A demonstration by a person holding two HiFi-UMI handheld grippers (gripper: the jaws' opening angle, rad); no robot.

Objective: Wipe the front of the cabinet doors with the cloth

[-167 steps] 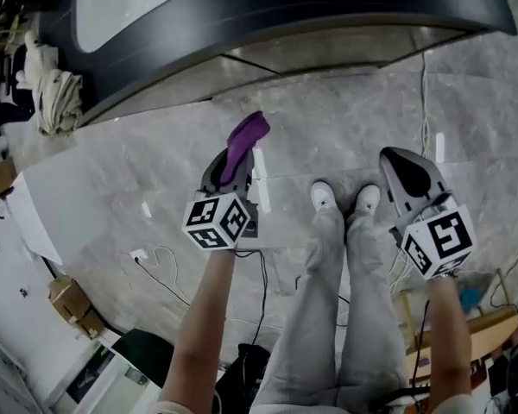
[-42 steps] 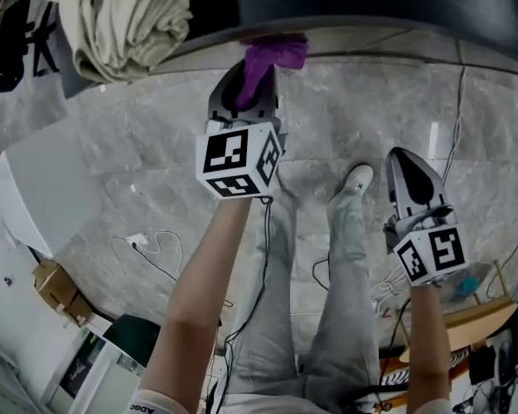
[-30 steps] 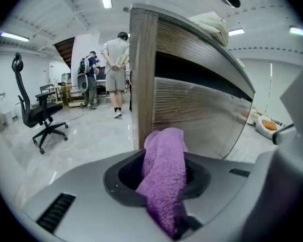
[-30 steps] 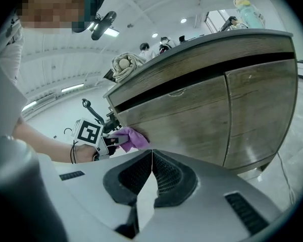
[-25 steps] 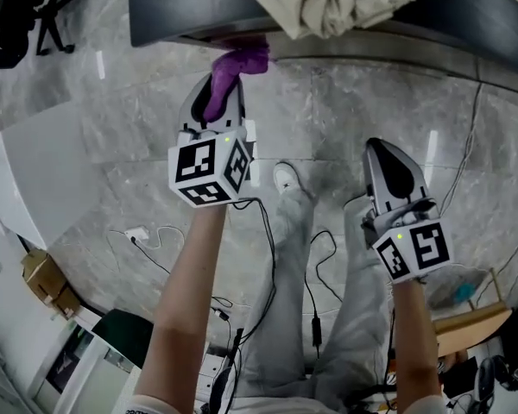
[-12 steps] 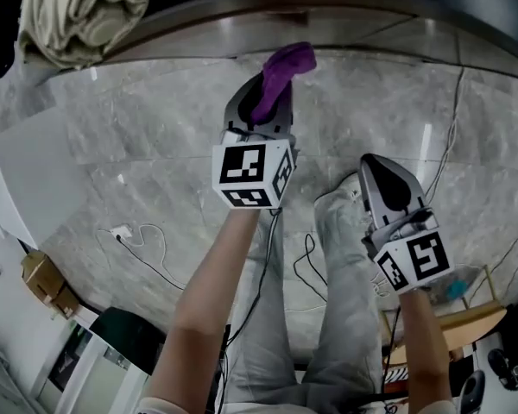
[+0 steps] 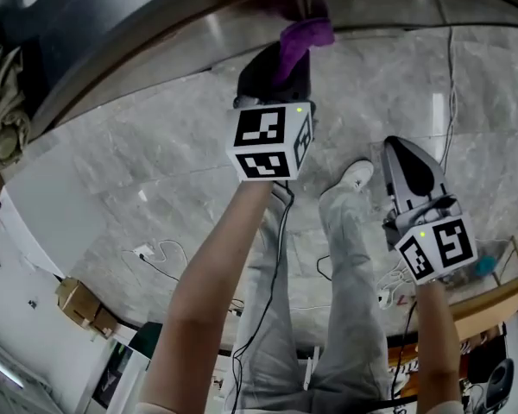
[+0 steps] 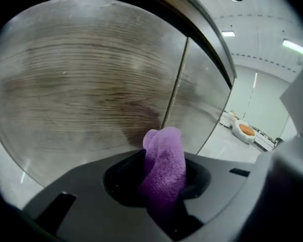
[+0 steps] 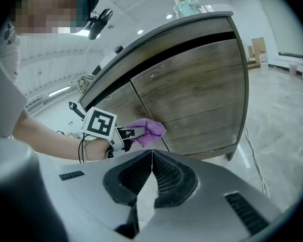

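My left gripper (image 7: 276, 72) is clamped on the purple cloth (image 8: 164, 165). Half a second ago it hung over the floor (image 7: 155, 162); now the cloth is up at the cabinet doors (image 8: 81, 84), just beside the seam (image 8: 175, 84) between them. My right gripper (image 9: 152, 160) stays back by my leg (image 7: 345, 257), its jaws closed on nothing.

Right gripper (image 9: 152, 158): jaws are seen closed against each other, with nothing held between them. Beyond it, a purple cloth (image 9: 151, 129) is clamped in the left gripper (image 9: 134, 132) and held at the seam between the two wooden cabinet doors (image 9: 197, 92). A white cable (image 9: 253, 160) is noted on the floor at right.
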